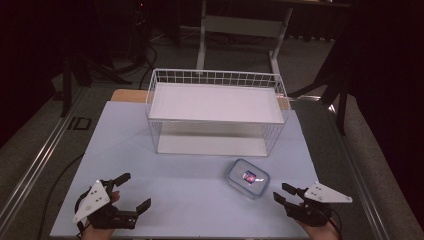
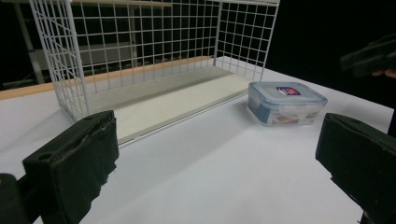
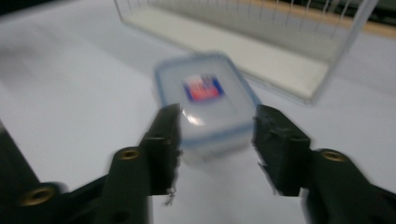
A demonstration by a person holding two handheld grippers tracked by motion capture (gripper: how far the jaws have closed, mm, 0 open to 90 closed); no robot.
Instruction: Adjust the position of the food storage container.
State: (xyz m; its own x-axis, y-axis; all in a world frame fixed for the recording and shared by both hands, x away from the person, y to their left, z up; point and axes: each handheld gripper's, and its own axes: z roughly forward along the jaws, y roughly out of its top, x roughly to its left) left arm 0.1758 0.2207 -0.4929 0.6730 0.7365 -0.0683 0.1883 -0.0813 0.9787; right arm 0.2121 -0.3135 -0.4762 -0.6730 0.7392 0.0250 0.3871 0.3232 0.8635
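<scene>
My left gripper (image 1: pixel 131 191) sat at the table's (image 1: pixel 175 190) near left corner, jaws spread wide, nothing between them. Mid-table stood the wire basket (image 1: pixel 216 111). Right of centre lay the lidded container (image 1: pixel 247 177), and my right gripper (image 1: pixel 280 193) was just beside it, jaws released.

The label on the container's lid (image 2: pixel 286 91) is unreadable.
</scene>
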